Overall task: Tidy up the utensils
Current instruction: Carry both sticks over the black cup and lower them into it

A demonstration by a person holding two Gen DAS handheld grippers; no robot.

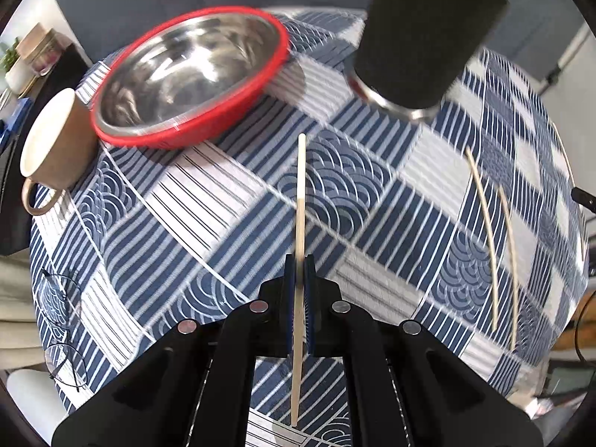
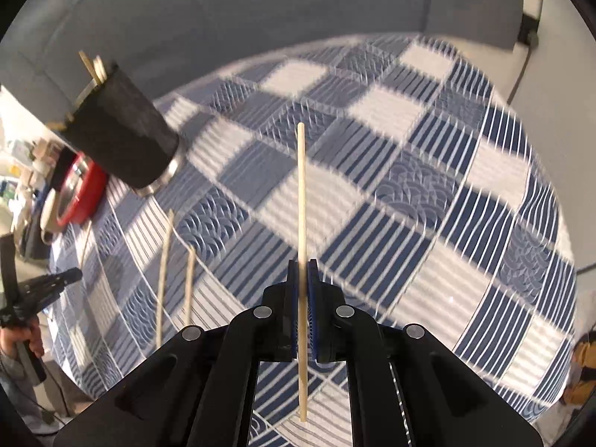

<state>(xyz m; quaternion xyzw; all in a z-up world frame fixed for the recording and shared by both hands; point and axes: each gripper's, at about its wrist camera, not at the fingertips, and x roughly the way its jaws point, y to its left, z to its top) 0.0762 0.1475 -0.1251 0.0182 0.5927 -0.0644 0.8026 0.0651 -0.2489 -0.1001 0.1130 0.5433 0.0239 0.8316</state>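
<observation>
Each gripper is clamped on one chopstick pointing straight ahead: the left gripper (image 1: 298,287) holds a chopstick (image 1: 300,201), the right gripper (image 2: 302,290) another (image 2: 301,201). The dark holder (image 1: 421,33) stands far right of the left gripper, far left of the right one, probably nearer the left. Two loose chopsticks (image 1: 484,223) lie between them on the worktop (image 1: 208,193).

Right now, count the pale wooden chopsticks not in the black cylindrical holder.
4. Left gripper clamps one chopstick; right gripper clamps another; two lie side by side on the blue patterned tablecloth. Others may be hidden.
</observation>
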